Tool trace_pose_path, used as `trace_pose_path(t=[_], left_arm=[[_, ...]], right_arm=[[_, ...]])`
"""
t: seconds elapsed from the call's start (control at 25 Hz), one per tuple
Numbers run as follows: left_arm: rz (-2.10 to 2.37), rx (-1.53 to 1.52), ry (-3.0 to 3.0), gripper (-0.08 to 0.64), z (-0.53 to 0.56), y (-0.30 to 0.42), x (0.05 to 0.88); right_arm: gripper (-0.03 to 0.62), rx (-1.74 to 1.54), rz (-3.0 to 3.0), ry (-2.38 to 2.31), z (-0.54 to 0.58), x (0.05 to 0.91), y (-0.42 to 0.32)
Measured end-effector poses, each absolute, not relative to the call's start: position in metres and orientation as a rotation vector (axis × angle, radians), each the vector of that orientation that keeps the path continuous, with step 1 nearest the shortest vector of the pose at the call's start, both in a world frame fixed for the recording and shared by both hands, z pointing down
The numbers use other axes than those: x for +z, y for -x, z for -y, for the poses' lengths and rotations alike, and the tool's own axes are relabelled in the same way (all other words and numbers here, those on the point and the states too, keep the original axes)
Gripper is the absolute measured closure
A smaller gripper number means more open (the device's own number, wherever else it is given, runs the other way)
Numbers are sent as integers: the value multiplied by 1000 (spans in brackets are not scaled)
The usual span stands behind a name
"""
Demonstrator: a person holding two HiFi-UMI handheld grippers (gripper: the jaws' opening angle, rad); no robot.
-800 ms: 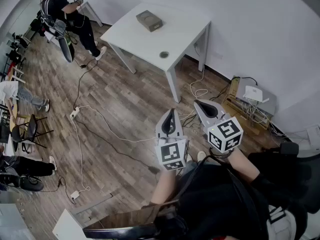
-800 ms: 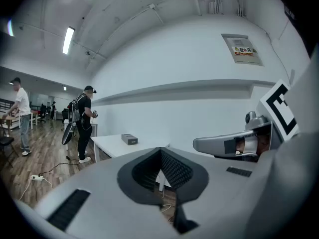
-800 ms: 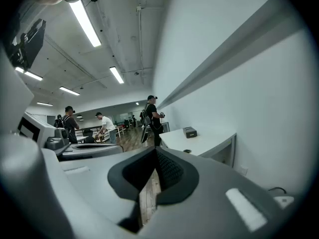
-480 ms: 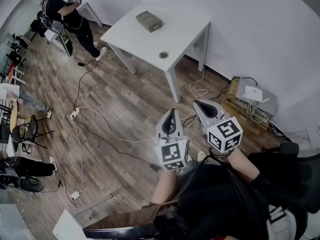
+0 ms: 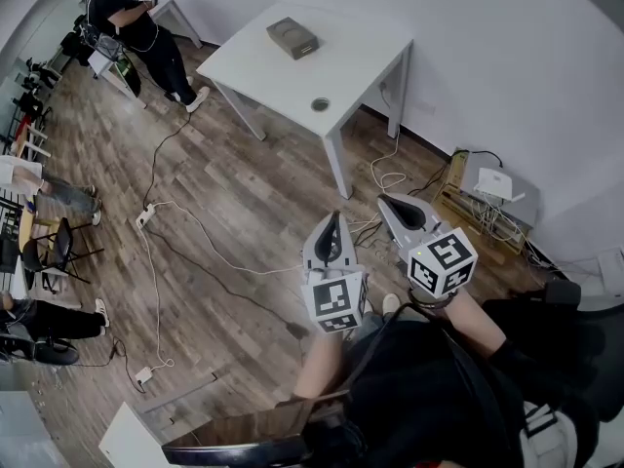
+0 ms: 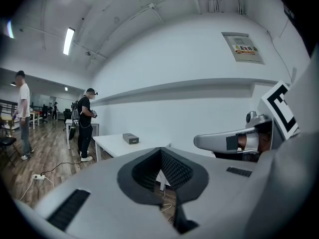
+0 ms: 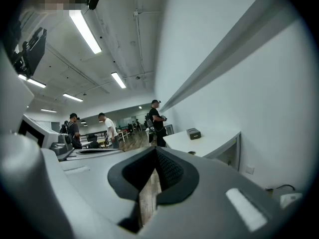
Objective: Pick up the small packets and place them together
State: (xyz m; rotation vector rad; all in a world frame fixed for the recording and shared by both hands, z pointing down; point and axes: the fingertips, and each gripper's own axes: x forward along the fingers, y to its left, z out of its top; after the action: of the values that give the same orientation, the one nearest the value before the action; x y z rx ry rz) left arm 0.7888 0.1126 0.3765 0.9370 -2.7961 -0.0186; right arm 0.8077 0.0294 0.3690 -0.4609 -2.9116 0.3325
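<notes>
Hardly anything has changed over the last second. The wooden floor (image 5: pixel 224 178) fills the head view just as before, the picture has only drifted a touch, and the white surface (image 5: pixel 336 61) stands as far off as it did. The one who has moved most is another person (image 5: pixel 136 29) in the far corner, who has shifted a little where they stand. The left tongs (image 5: pixel 332 224) and the right tongs (image 5: pixel 392 206) hang where they were, side by side over the floor close to the wearer's body. Both are clenched with nothing between the jaws (each gripper view shows the ribbed pads meeting on empty air). For the task this means, as I judge it, that the work has not begun: nothing is picked up, and the approach to the surface is yet to be made.

The small packets cannot be made out in any view. On the surface lie only a flat grey-brown box (image 5: pixel 292 39) near its far end and a small round thing (image 5: pixel 320 105) near its front edge. Whether either has to do with the packets I cannot tell.

Between the tongs and the surface is open floor, but a long pale cable (image 5: pixel 210 244) trails across it from a power strip (image 5: pixel 144 220). More cords (image 5: pixel 385 178) lie by the wall just past the surface's near leg (image 5: pixel 337 169). Those are probably what to mind when stepping forward.
</notes>
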Motion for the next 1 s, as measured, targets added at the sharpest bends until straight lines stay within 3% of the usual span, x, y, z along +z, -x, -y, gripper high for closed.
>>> trace_pose_path(t=[0.52, 1.0], left_arm=[[2810, -96, -649, 563, -171, -776, 408], [2847, -97, -664, 563, -210, -626, 391]], right_arm=[[592, 335, 2890, 542, -32, 391, -795], [592, 273, 2912, 592, -71, 380, -638]])
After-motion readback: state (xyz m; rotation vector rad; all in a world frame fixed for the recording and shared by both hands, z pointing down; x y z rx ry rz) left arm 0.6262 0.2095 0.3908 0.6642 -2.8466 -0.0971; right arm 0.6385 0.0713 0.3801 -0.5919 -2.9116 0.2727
